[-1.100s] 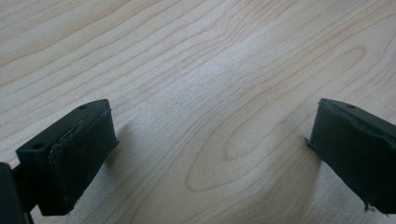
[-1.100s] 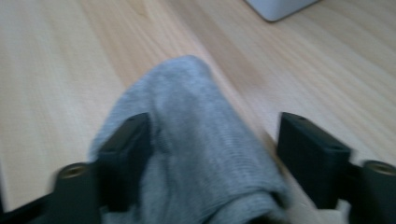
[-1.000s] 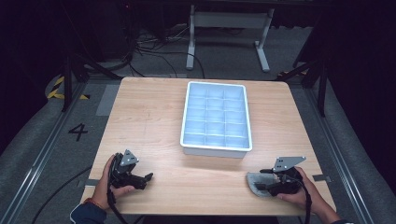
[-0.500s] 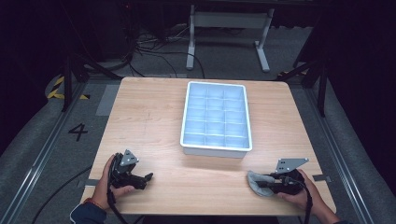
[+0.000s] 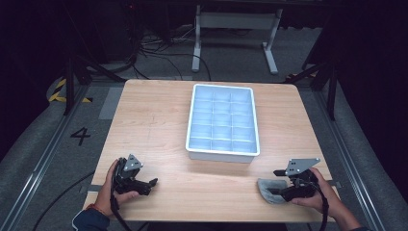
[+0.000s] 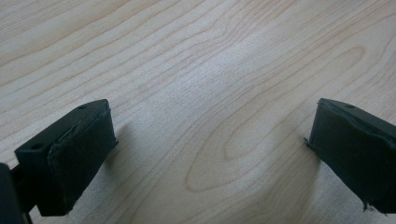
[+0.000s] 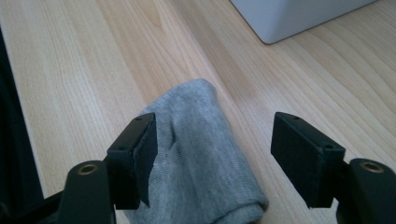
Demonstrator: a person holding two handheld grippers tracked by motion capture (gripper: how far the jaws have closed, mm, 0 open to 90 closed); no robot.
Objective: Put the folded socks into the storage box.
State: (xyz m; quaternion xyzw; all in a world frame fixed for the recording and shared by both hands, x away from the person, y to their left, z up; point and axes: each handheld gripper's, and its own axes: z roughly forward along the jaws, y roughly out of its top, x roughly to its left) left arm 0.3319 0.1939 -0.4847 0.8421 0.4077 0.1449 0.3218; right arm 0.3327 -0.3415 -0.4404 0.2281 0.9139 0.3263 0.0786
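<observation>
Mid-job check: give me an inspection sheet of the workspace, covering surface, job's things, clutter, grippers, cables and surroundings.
Surface: light wooden table, flat, no spills seen.
Job's things: grey sock lying flat on the near right of the table, between the right jaws but not pinched; white compartment tray at centre, compartments look empty.
Clutter: nothing seen.
Grippers: right gripper has jaws apart, having just been opening, over the sock; left gripper open over bare wood, nothing between its jaws.
Cables: a black cable trails from the left gripper; floor cables lie beyond the table.
Surroundings: dark floor, metal stand behind.
</observation>
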